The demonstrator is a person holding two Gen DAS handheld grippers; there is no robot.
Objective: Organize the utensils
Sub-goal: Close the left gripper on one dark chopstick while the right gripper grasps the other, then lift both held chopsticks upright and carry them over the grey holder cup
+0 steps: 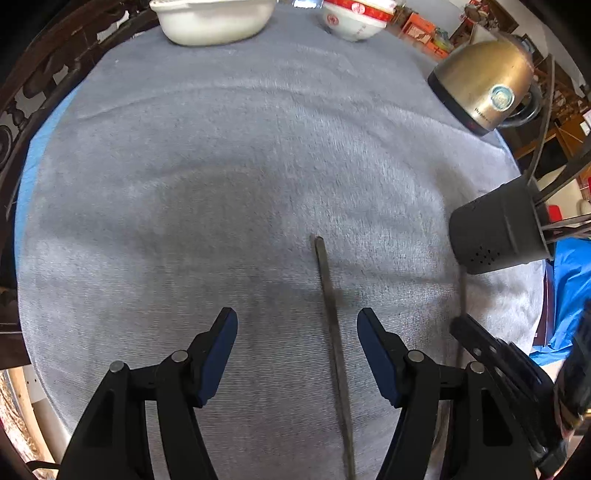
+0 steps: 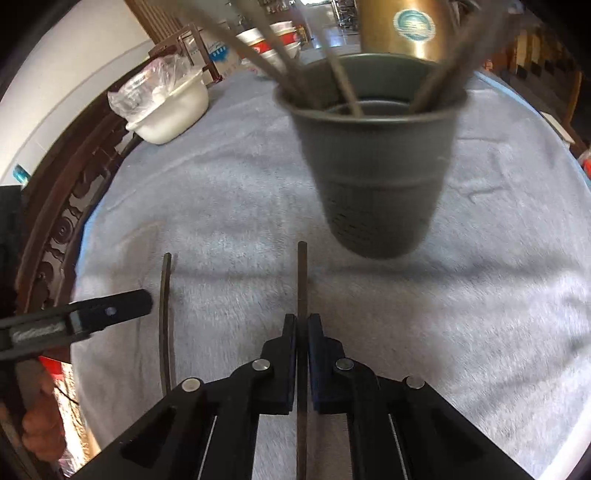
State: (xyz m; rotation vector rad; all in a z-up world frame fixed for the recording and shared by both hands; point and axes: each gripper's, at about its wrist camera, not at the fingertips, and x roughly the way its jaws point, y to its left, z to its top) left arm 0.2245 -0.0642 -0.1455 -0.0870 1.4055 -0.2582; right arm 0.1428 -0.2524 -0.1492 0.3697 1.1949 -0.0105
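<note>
Chopsticks are what I am sorting: thin, dark, straight sticks with squared ends. One chopstick runs straight up from 6 o'clock in my right wrist view, and the right gripper has its fingers closed on it, blue pads pressed to either side. A second chopstick lies flat on the worktop in my left wrist view, between the fingers of the left gripper, which stand open around it without touching; it sits nearer the right-hand finger.

At 12 o'clock in the right view stands a dark grey cup, tapered, smooth-walled, with small holes near its base. Several more chopsticks lean inside it, fanning out over the rim, blurred. In the left view the same cup is at 3 o'clock.

Across the worktop a pale grey-blue cloth lies, fuzzy and slightly rippled. At 11 o'clock in the left view sits a white tub; in the right view clear plastic wrap shows in it. A white bowl with red bands is at 12 o'clock, and a brass-coloured kettle with a black base at 2 o'clock.
</note>
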